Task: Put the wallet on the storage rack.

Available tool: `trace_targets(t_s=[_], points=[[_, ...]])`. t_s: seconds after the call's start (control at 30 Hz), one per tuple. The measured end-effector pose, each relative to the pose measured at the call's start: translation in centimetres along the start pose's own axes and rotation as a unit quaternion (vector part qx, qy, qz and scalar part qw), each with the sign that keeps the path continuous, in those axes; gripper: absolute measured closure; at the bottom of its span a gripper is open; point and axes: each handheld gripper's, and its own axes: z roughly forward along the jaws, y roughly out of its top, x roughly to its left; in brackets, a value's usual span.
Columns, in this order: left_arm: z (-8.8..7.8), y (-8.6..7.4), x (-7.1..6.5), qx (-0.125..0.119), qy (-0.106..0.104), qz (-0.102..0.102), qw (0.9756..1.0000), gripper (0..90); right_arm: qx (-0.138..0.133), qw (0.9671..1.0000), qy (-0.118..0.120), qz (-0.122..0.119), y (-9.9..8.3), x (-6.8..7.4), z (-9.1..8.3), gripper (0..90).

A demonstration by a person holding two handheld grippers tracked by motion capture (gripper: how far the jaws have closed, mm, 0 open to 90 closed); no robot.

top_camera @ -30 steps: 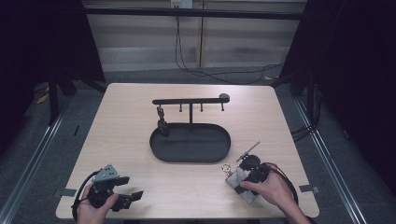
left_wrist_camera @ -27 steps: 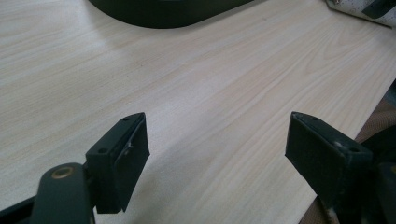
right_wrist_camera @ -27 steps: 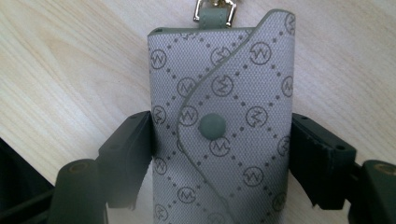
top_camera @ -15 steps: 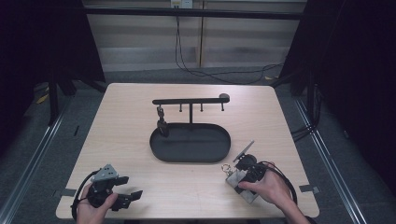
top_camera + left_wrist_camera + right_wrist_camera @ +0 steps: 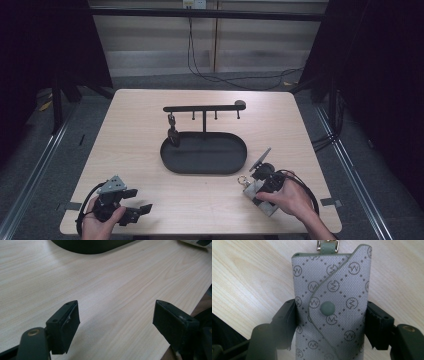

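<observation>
The right gripper (image 5: pixel 329 322) has its two black jaws pressed against the long sides of a grey key case (image 5: pixel 332 297), clamping it about halfway along its length. The case lies flat on the table (image 5: pixel 244 277), a fabric pouch printed with a diamond grid of dots and round monogram marks, its curved flap closed by a grey-green snap (image 5: pixel 327 308); a metal clasp on a grey-green tab (image 5: pixel 327 245) sticks out of the far end. In the high view this gripper (image 5: pixel 260 182) sits in the right hand (image 5: pixel 287 199) near the table's front right, the case (image 5: pixel 252 189) just off the front right rim of the tray (image 5: pixel 203 167) without touching it, a small ring (image 5: pixel 243 180) at its end toward the tray. Bare wood lies on every side of the case, with the table's front edge close behind the hand and its right edge farther off. The left gripper (image 5: pixel 116 322) has its jaws spread wide over bare wood with nothing between them, the tray's dark rim (image 5: pixel 90 246) well ahead. From above it (image 5: pixel 132 212) is held in the left hand (image 5: pixel 97 225) at the front left corner, close to the front edge, with a broad open stretch of table between it and the tray. The tray is a black oval dish at mid-table, with a rack (image 5: pixel 204 108) on a post rising from its back edge; a small dark item (image 5: pixel 173 134) hangs from the rack's left end, over the tray's left rim.
</observation>
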Motion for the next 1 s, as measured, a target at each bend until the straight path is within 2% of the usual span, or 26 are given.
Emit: trace_targets(t_s=[0.43, 0.63, 0.8, 1.0], points=[[0.1, 0.0, 0.2, 0.005, -0.004, -0.007, 1.0000, 21.2, 0.007, 0.9999, -0.012, -0.001, 0.3, -0.1, -1.2, 34.2], [0.0, 0.0, 0.3, 0.006, -0.006, -0.006, 0.9999, 21.0, 0.007, 0.9999, -0.010, -0.003, 0.6, -0.2, -1.8, 34.2], [0.0, 0.0, 0.3, 0.001, -0.004, -0.010, 0.9999, 21.0, -0.004, 0.9999, -0.009, -0.002, 0.7, -0.5, -2.6, 34.2], [-0.1, 0.0, 0.4, -0.007, -0.002, -0.011, 0.9999, 21.0, 0.004, 1.0000, -0.008, -0.004, 1.0, -0.9, -3.1, 34.2]])
